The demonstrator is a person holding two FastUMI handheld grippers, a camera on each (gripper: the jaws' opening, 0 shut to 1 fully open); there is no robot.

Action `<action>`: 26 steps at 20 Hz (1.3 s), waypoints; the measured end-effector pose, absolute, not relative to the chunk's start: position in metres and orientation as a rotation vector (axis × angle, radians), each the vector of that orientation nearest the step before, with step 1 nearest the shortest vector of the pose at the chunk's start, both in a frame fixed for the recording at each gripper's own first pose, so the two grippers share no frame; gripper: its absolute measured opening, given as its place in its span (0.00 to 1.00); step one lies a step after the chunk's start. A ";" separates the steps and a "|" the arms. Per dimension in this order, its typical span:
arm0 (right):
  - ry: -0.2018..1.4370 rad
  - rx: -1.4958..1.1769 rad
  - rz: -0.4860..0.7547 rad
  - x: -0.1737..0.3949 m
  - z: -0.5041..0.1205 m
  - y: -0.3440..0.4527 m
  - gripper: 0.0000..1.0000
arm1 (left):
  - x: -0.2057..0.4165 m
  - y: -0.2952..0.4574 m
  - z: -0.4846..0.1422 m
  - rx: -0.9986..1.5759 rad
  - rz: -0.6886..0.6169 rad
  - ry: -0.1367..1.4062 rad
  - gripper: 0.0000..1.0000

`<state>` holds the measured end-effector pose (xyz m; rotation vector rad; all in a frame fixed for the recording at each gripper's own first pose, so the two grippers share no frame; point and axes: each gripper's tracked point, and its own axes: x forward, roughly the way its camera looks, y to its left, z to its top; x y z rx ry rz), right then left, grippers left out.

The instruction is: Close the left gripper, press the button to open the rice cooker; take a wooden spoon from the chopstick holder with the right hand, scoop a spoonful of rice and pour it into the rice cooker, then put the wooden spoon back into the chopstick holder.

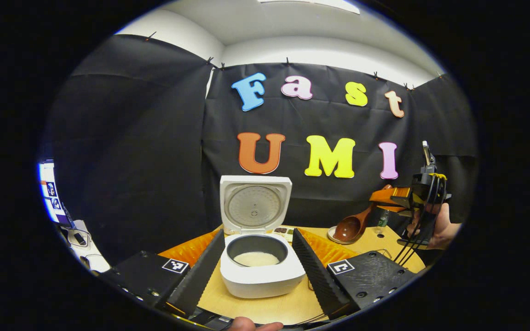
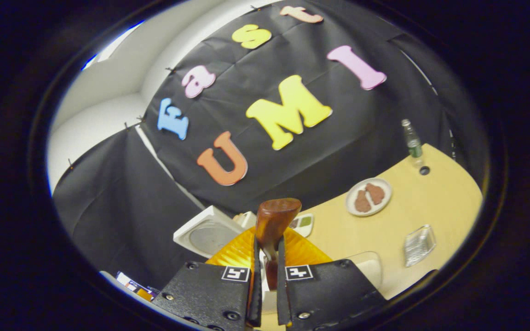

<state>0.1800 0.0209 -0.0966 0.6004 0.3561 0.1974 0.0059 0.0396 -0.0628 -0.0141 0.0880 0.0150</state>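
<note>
The white rice cooker (image 1: 262, 271) stands on the pale wooden table (image 1: 288, 305) with its lid (image 1: 254, 203) upright behind the dark inner pot (image 1: 256, 250) holding white rice (image 1: 256, 259). In the right gripper view, a round plate (image 2: 368, 196) lies right of the cooker, a glass bottle (image 2: 412, 141) behind it, and a clear tray (image 2: 419, 245) nearer.

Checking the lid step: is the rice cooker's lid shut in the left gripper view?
No, the lid stands upright behind the rice cooker, whose pot is open.
</note>
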 end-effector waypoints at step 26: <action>0.524 0.435 -0.154 0.199 -0.285 -0.188 0.15 | 0.086 -0.050 -0.086 0.035 -0.045 0.258 0.94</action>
